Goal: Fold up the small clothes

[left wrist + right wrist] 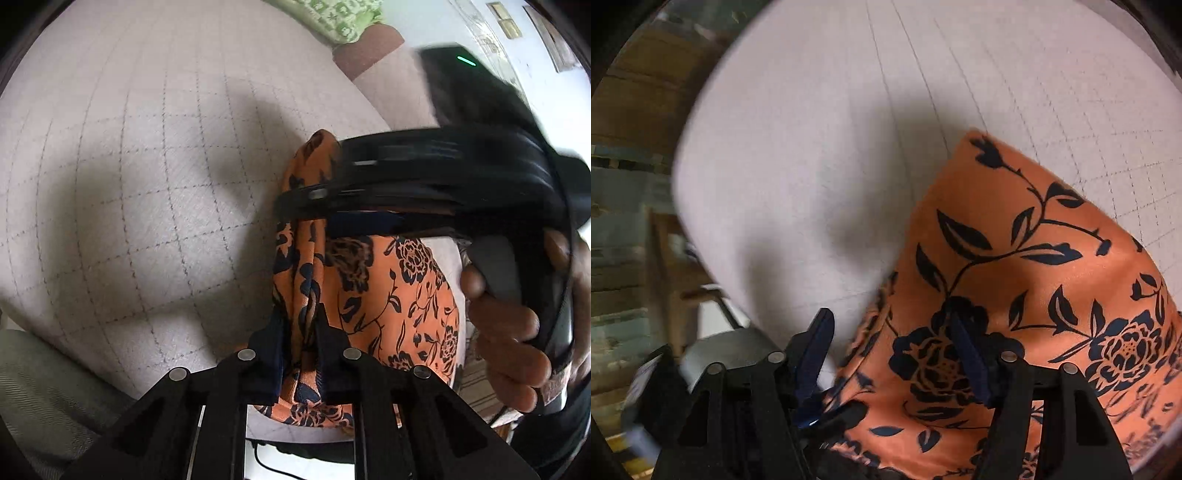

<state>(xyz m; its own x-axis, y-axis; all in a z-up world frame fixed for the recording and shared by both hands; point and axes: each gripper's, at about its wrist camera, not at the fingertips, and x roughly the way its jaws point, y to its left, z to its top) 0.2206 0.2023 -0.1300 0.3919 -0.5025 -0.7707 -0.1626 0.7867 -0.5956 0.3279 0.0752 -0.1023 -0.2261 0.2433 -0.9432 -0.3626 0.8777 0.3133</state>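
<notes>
The left gripper (300, 332) is clamped on a bunched fold of the orange cloth (402, 295), whose black floral print shows on both sides of the pinch; the gathered fabric rises from between the two fingers and runs up and away from the camera. In the left wrist view the cloth hangs above the pale quilt (129, 184), spreading to the right of the fingers as a flatter panel, while its far end passes behind the blurred black body of the right gripper (424, 177), which crosses the view above it. A hand (517, 314) grips that tool's handle at the right edge. In the right wrist view the right gripper (890, 354) has its fingers set apart: the left finger (816, 347) stands beside the cloth's edge over the quilt (798, 147), and the right finger (967, 354) lies against the printed face of the cloth (1027, 258). The cloth fills the lower right of that view, rising to a point up ahead of the fingers, with its edge lying in the gap between them; whether the fingers press on it cannot be told. A green patterned fabric (332, 18) lies at the quilt's far edge.
</notes>
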